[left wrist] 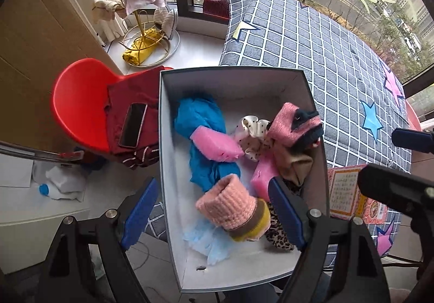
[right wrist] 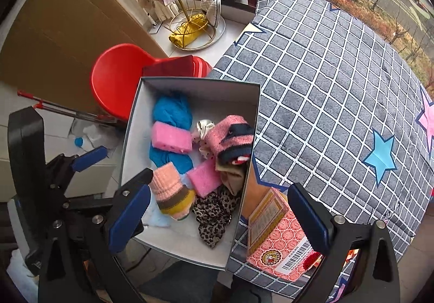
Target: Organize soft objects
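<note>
Both claws hang over an open white box (left wrist: 238, 77) and hold nothing. It stands at the edge of a table under a grey checked cloth (left wrist: 312, 40) with coloured stars, beside a big window onto a street. A red chair (left wrist: 78, 107) to the box's left carries dark red clothing (left wrist: 130, 96) and a phone (left wrist: 133, 124); a gold wire rack (left wrist: 143, 40) draped with cloths sits on the sill.

Spread wide, the left gripper (left wrist: 214, 210) has one blue pad outside the box's left wall and the other above the contents, with a peach knit sock (left wrist: 233, 208) lying between them, untouched. The right gripper (right wrist: 217, 219) is fully open too, straddling the box's right wall, over a leopard-print scarf (right wrist: 214, 219) and a patterned red packet (right wrist: 276, 246) on the cloth.

Inside lie a blue cloth (left wrist: 202, 124), two pink sponges (left wrist: 217, 143), a dotted scrunchie (left wrist: 252, 134) and a pink and navy sock (left wrist: 295, 124). Most of the cloth right of the box is bare.
</note>
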Available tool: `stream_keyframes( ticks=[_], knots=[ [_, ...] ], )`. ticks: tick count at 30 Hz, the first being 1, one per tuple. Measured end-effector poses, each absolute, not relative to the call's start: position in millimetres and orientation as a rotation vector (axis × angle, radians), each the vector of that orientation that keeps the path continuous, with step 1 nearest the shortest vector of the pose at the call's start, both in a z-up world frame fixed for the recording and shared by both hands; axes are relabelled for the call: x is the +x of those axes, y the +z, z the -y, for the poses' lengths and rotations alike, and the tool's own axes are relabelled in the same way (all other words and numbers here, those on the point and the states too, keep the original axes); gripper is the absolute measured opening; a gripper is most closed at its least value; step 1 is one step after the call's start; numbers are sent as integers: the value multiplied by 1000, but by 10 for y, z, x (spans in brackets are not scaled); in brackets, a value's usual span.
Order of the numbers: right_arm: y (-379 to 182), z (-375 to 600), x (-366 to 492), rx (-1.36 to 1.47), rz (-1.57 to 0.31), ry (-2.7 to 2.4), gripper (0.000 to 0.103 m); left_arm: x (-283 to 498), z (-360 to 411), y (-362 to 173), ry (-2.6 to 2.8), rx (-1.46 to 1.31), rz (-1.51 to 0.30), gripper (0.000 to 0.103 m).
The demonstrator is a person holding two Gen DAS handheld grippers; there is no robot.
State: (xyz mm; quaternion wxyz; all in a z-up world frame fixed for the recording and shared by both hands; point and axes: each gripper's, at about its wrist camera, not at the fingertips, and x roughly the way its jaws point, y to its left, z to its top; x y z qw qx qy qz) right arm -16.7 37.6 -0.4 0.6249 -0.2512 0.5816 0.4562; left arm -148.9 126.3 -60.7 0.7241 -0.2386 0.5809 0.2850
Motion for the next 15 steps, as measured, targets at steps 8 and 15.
stream_keyframes(
  ticks=[8,15],
  knots=[
    [-60,-384,-236,-595,-1344,1057,102,-1508,-1207,-655,618,-532,-1303,85],
    [-76,-355,-223,-588,-1351,1045,102,-1503,-1160,-687,617,-531,-1320,85]
  ],
)
